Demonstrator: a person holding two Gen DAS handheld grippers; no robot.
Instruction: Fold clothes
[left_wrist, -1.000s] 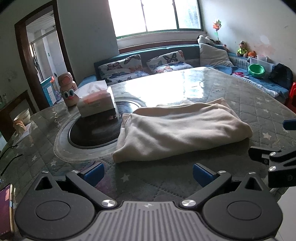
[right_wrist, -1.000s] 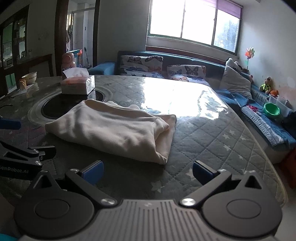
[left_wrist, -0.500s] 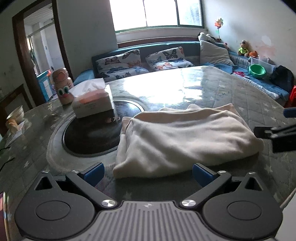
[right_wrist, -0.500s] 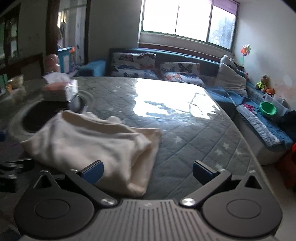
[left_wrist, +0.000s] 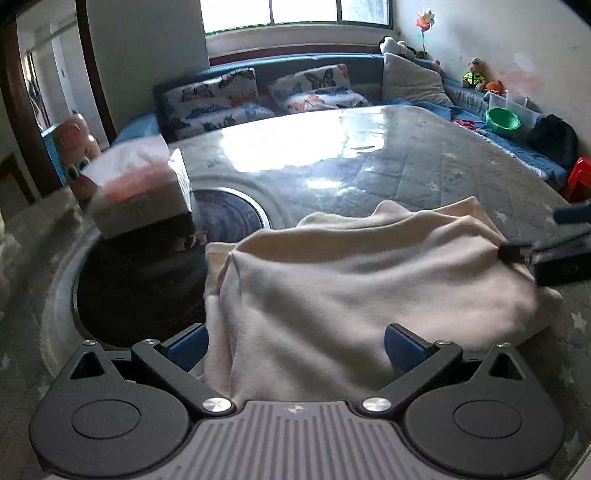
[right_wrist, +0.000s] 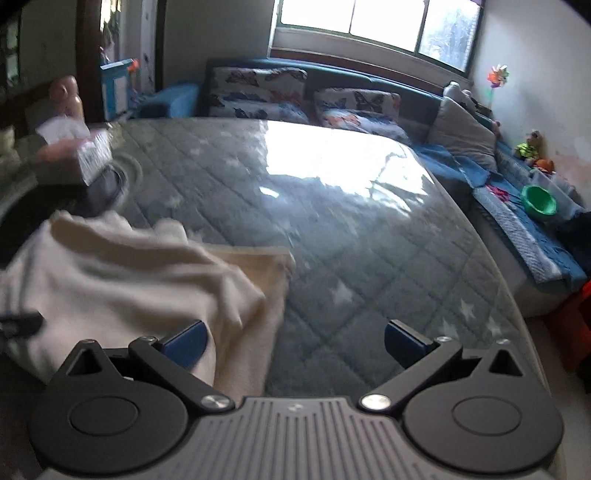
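Left wrist view: the left hand-held gripper (left_wrist: 295, 347) stood with its blue-padded fingers spread wide at the bottom of the frame, holding nothing, the near edge of a folded cream garment (left_wrist: 362, 291) lying between them. The garment filled the centre and right of the frame on a counter (left_wrist: 406, 155) covered in a quilted, star-printed cloth under a glossy sheet. At the right edge, the tip of the right hand-held gripper (left_wrist: 532, 251) met the garment's far end; whether it pinched the cloth could not be told there. A tissue box (left_wrist: 140, 199) sat at centre left on a dark round inset (left_wrist: 147, 280), with a pink figurine (left_wrist: 75, 147) behind it.

Right wrist view: the right hand-held gripper (right_wrist: 295, 343) was likewise wide open and empty, its left pad against the cream garment (right_wrist: 122, 288), which occupied the lower left of the blurred frame. Bare counter (right_wrist: 369, 258) stretched between the fingers. A green bowl (right_wrist: 539, 199) rested on the blue sofa (right_wrist: 517, 221) at the right.
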